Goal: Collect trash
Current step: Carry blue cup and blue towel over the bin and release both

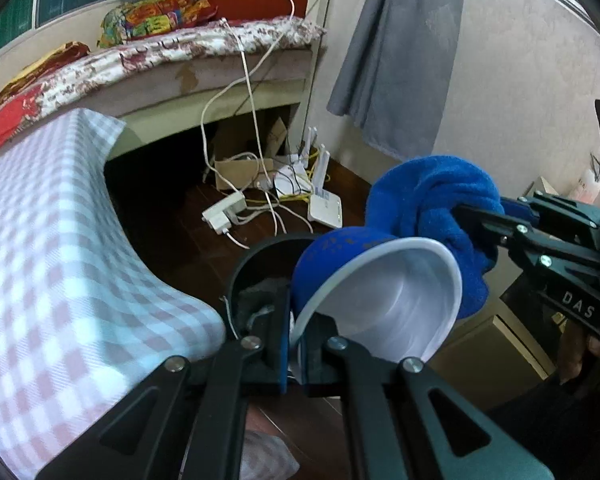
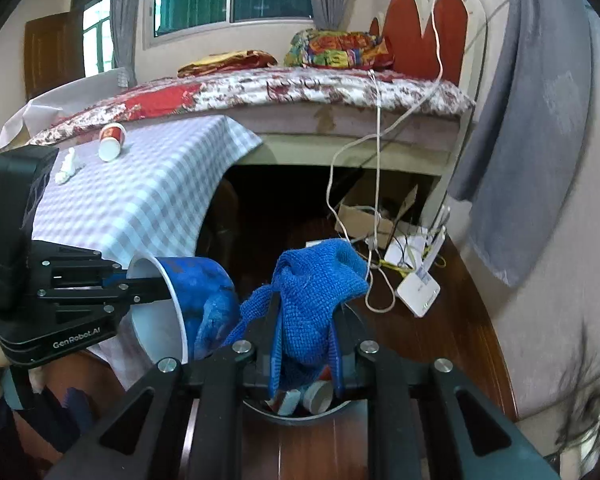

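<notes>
My left gripper (image 1: 296, 344) is shut on the rim of a blue paper cup (image 1: 380, 292) with a white inside. The cup is tilted over a black trash bin (image 1: 236, 272) on the floor. My right gripper (image 2: 304, 360) is shut on a bunched blue cloth (image 2: 312, 300), which hangs over the same bin (image 2: 260, 410). Discarded cups lie inside it. From the right wrist view the left gripper (image 2: 156, 284) and its cup (image 2: 196, 284) sit just left of the cloth. A red paper cup (image 2: 111, 142) and a white crumpled scrap (image 2: 66, 168) lie on the checked tablecloth (image 2: 148, 192).
A bed (image 2: 300, 92) with a floral cover stands behind the table. White cables (image 1: 252, 92) hang from it to a power strip (image 1: 224, 212), a router (image 1: 324, 208) and a cardboard box (image 1: 240, 168) on the dark wood floor. A grey curtain (image 1: 400, 60) hangs at right.
</notes>
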Motion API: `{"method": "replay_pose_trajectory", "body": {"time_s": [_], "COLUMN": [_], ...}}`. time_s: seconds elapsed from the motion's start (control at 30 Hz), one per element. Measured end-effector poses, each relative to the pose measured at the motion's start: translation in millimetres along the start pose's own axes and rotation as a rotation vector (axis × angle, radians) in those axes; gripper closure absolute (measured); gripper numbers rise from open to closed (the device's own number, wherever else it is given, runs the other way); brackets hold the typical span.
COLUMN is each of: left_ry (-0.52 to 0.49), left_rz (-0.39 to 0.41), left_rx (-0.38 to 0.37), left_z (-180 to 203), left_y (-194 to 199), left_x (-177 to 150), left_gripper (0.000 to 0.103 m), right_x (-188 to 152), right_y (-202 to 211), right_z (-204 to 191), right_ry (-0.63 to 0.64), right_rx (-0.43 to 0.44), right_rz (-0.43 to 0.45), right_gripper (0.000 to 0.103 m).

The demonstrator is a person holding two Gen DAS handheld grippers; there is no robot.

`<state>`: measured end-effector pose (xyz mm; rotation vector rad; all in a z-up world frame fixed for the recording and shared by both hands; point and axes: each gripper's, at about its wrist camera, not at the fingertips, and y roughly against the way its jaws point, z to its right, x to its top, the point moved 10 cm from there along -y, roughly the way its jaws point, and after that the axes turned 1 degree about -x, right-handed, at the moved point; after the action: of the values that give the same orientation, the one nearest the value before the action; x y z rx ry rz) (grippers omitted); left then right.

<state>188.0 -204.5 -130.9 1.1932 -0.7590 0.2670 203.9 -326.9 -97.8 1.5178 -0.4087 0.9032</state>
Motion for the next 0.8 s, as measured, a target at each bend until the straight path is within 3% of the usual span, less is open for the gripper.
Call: {"method": "replay_pose_trajectory", "body": {"time_s": [0.5, 0.8], "left_ry": [0.119, 0.178], "left_rz": [-0.03, -0.059], "left_rx": [0.066, 0.114], "left_z": [-4, -21], "left_y": [-46, -65], "left_x": [-24, -34], "left_gripper": [0.098, 0.098], "right_x": [-40, -47], "right_y": [-49, -75], "right_z": [10, 9], "right_ry": [0.035, 0.051], "right_rx": [0.062, 0.093], "right_rz": [-0.121, -0.168], "right_gripper": [0.082, 0.082]}}
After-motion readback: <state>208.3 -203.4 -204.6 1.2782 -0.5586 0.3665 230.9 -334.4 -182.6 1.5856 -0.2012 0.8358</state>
